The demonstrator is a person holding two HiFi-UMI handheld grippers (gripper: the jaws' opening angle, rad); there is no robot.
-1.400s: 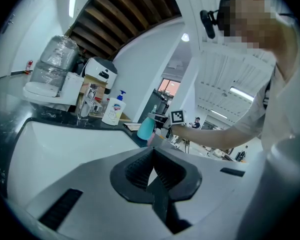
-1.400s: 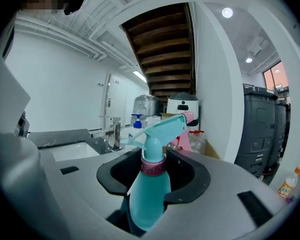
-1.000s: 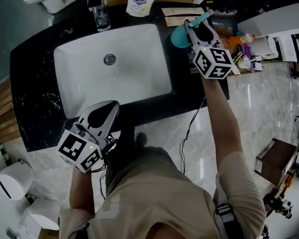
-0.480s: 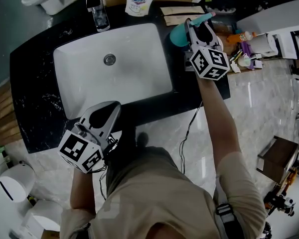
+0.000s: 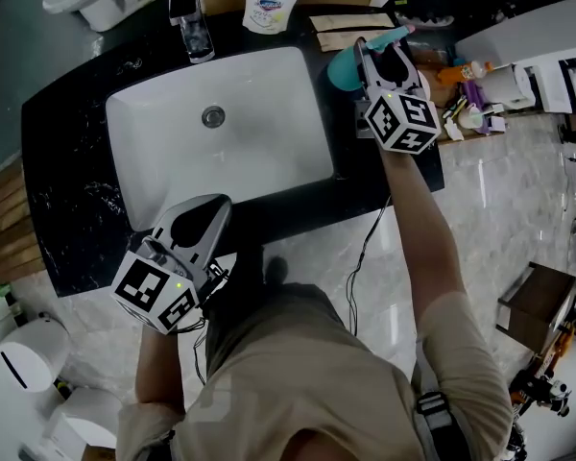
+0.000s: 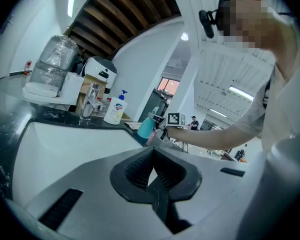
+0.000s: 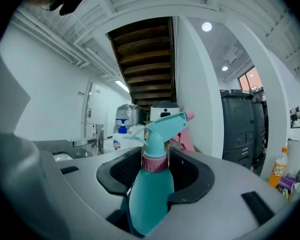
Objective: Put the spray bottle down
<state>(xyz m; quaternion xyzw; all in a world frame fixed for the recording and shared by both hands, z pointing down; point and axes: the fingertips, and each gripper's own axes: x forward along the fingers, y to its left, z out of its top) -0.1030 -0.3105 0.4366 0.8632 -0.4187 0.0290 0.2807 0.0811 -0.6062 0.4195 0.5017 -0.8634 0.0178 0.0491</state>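
**Bottle poised at the counter.** At the black counter, our right gripper has its jaws clamped round the body of the teal bottle. The bottle stands just off the sink's 2 o'clock corner, upright in the right gripper view, its spray head pointing toward 2 o'clock.

Over the past second little has changed. The hand has not travelled and the jaws have kept the same width. Only the wrist has rolled a touch: the cube has turned slightly and shifted a shade toward 9 o'clock. The bottle sits where it did before.

We read that small roll as squaring the bottle up over its landing place, not yet a release. Whether its base already meets the counter we cannot tell, because the gripper hides it from above and the right gripper view cuts it off below.

Our left gripper has not stirred. It hangs at the sink's 7 o'clock, off the near counter edge, its jaws drawn together on nothing.

For the task, the putting-down looks close but unfinished. The bottle is at the counter, well apart from the soap at the sink's 12 o'clock. What remains, in our judgement, is to settle the base and let the jaws part.
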